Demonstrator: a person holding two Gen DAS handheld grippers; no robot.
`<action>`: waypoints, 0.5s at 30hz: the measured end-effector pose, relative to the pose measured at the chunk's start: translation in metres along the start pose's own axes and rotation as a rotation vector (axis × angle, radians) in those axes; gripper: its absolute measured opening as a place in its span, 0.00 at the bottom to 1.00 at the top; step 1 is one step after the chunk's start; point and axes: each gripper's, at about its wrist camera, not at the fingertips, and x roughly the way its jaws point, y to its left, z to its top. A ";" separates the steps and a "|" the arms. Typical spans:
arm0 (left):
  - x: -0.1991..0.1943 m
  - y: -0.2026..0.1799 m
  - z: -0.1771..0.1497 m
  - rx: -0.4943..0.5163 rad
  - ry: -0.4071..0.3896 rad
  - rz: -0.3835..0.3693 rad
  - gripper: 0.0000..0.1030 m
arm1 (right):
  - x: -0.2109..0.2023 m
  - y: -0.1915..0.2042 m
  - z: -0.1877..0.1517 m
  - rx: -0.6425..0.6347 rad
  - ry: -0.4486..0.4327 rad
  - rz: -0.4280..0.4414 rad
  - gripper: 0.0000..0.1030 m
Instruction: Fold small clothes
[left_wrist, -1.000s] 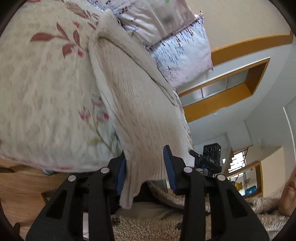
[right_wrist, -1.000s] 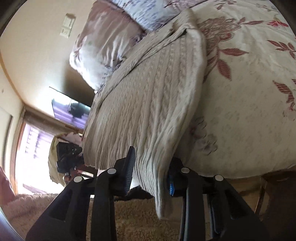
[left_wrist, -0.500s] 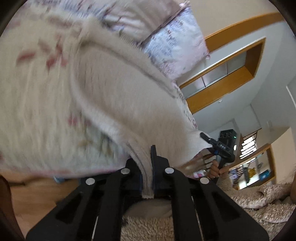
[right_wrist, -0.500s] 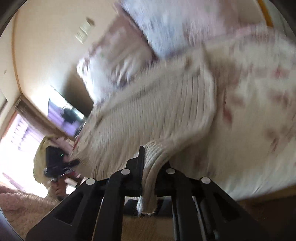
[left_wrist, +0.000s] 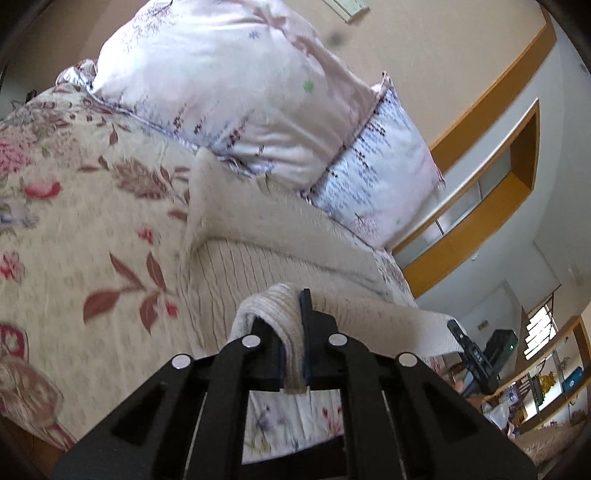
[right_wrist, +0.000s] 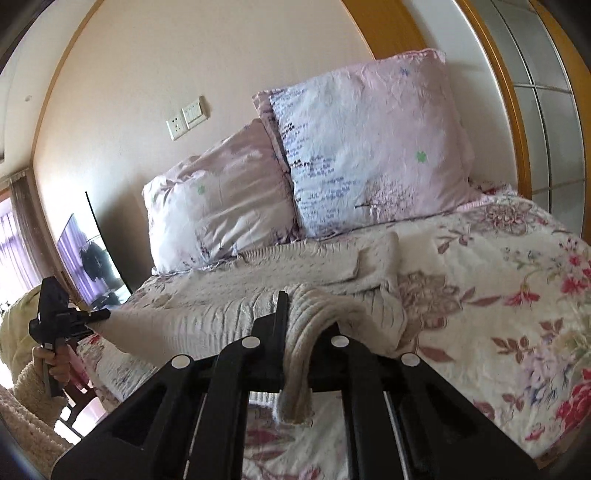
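The cream knit sweater (left_wrist: 258, 258) on the bed (left_wrist: 74, 229) is clamped at its hem by the left tool (left_wrist: 293, 343) and the right tool (right_wrist: 301, 347), pillows (right_wrist: 369, 147) at 12 o'clock.

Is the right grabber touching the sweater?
Touching. The right wrist view shows the right gripper shut on the sweater, whose ribbed hem is squeezed between its fingers and hangs out below.

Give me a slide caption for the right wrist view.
Right tool shut on a cream knit sweater's hem, lifted off a floral bedspread before two pillows.
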 end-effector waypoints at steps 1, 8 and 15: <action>0.001 -0.002 0.003 0.004 -0.004 0.003 0.06 | 0.001 0.000 0.002 0.000 -0.009 -0.001 0.07; 0.012 -0.021 0.032 0.078 -0.042 0.034 0.06 | 0.015 -0.003 0.020 0.016 -0.042 0.008 0.07; 0.030 -0.042 0.073 0.161 -0.083 0.083 0.06 | 0.034 -0.005 0.045 0.008 -0.051 -0.003 0.07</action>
